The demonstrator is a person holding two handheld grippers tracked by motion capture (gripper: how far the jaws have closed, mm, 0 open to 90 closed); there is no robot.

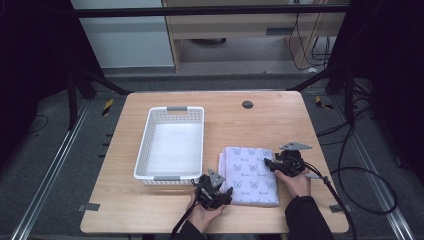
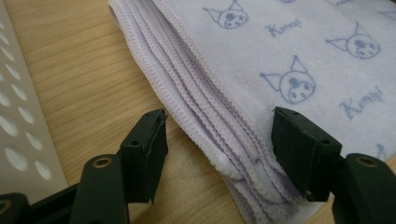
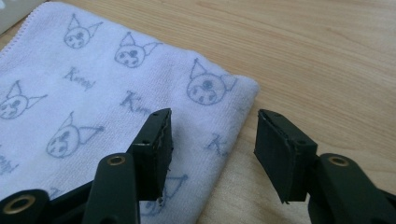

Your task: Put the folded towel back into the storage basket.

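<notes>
Left gripper view is looking along two spread black jaws that are straddling the layered side edge of a folded towel (image 2: 261, 70): one jaw is sitting over bare wood outside the stack, the other is resting over the printed top face, and the stacked hems are running between them. The left gripper (image 1: 220, 192) is lying at the towel's near left corner in the high view, beside the near end of the white basket (image 1: 145, 150). The right gripper (image 1: 272, 164) is reaching in from the opposite side, at the right edge of the towel's far half; in the right gripper view its jaws are likewise standing apart, one over the cloth and one over the table (image 1: 280, 110), with the towel's rounded corner just ahead of the gap. The towel is lying flat on the table just right of the basket, its long axis running toward and away from the person. Both hands are about equally near their edges; closing either pair would probably pinch the cloth.
</notes>
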